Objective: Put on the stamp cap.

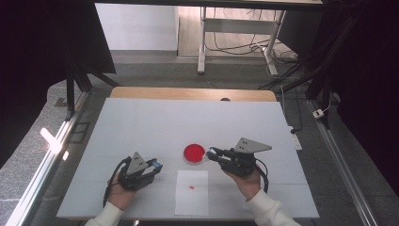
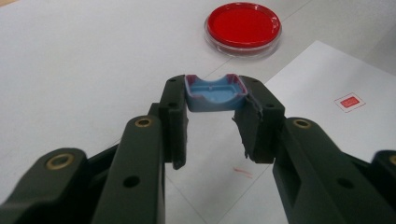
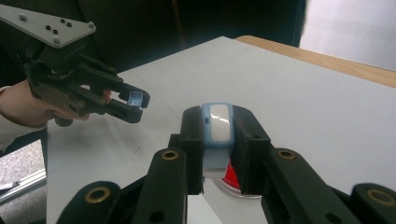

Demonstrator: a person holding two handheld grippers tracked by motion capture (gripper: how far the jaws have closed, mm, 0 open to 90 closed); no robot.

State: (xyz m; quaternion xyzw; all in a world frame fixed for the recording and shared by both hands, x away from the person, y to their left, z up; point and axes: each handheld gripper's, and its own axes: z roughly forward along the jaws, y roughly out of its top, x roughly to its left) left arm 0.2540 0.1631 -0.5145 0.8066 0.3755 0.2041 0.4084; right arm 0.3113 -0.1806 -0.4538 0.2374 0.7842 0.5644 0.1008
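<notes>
With each pair of jaws clamped on its own small blue piece, the step in hand looks like bringing the two together, or carrying them to the work spot near the red dish [image 1: 194,153]. The left gripper [image 1: 156,165] pinches a shallow blue cap [image 2: 215,94] at its very tips, hollow side up, with pink edging along the rim. The right gripper [image 1: 212,152] squeezes a blue and white case [image 3: 217,124] between its pads, the white face turned toward its own camera.

To do this well, I would keep both grips firm and even, since the cap is held only by its ends and could twist out. The pieces should be lined up square before they meet, and the closing move should be slow. The dish sits just beside the right gripper's tips, so that hand needs care not to nudge it.

Both grippers lie low over the white table [image 1: 141,122], roughly level, tips pointing inward toward each other and well apart. The left hand [image 1: 121,194] and the right hand [image 1: 248,181] come in from the near edge. A white sheet of paper [image 1: 192,197] with a small red mark [image 1: 192,187] lies between them.
</notes>
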